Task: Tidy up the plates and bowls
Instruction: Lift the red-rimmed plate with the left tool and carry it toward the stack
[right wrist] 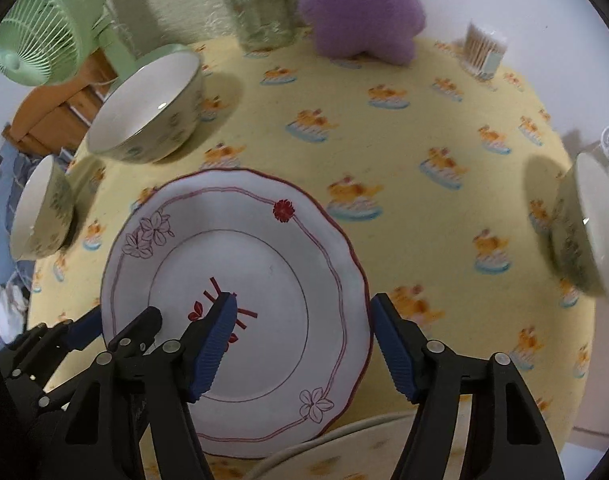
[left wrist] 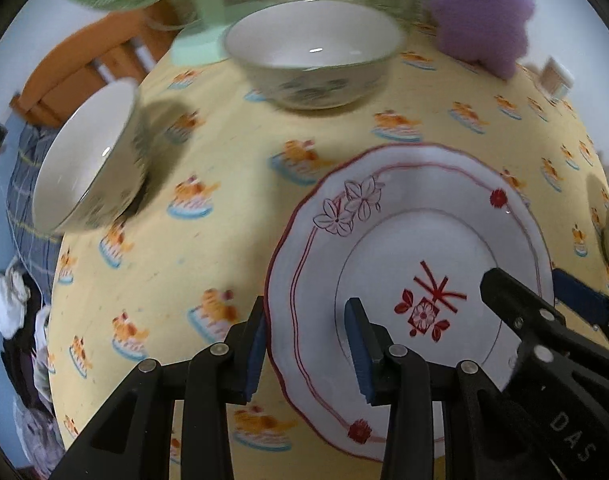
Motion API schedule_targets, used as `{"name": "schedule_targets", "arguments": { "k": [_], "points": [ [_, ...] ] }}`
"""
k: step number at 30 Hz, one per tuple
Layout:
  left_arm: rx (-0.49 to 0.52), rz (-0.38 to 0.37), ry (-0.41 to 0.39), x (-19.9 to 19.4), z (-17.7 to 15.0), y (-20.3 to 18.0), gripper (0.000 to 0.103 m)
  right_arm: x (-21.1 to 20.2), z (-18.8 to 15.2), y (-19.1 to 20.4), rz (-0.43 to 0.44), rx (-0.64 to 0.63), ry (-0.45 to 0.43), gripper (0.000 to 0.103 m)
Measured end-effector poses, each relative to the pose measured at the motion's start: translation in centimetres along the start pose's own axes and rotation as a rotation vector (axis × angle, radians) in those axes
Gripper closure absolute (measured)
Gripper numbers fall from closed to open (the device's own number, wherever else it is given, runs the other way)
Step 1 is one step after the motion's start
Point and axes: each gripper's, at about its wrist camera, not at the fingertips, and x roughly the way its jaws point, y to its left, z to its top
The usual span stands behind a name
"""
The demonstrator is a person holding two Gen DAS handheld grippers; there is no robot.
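A white plate [left wrist: 404, 240] with red line drawings and a red motif in its middle sits between both grippers, over the yellow tablecloth [left wrist: 232, 208]. My left gripper [left wrist: 308, 340] is shut on the plate's left rim, one pad outside the edge and one on the inner face. My right gripper [right wrist: 304, 348] stands open astride the plate's [right wrist: 240, 264] right side, with one pad beside the edge and the other over the motif. Each gripper also shows in the other view: right gripper [left wrist: 540, 292], left gripper [right wrist: 118, 320]. Three floral bowls stand around: one behind [right wrist: 148, 108], one left [right wrist: 40, 208], one right [right wrist: 584, 232].
Along the back wall stand a green fan [right wrist: 44, 28], a glass jar [right wrist: 260, 8], a purple foam shape [right wrist: 364, 4] and a box of cotton swabs [right wrist: 484, 48]. A wooden chair [left wrist: 84, 68] and clothes lie beyond the table's left edge. A pale curved rim [right wrist: 324, 436] shows under the plate's near side.
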Motion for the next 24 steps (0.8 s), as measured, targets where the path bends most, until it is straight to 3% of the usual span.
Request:
{"name": "schedule_targets", "arguments": {
  "k": [3, 12, 17, 24],
  "points": [
    [-0.003, -0.022, -0.001, 0.1, -0.7, 1.3, 0.065, 0.0, -0.5, 1.7, -0.021, -0.034, -0.015, 0.032],
    [0.030, -0.045, -0.044, -0.1, -0.8, 1.0, 0.048, 1.3, -0.1, 1.9, -0.061, -0.023, -0.002, 0.037],
    [0.026, -0.054, -0.058, 0.9, 0.6, 1.3, 0.048, 2.5, 0.6, 0.9, -0.064, 0.012, 0.016, 0.053],
    [0.010, -0.042, -0.051, 0.3, 0.5, 1.8, 0.050, 2.2, 0.7, 1.9, -0.090, 0.004, 0.039, 0.053]
  ]
}}
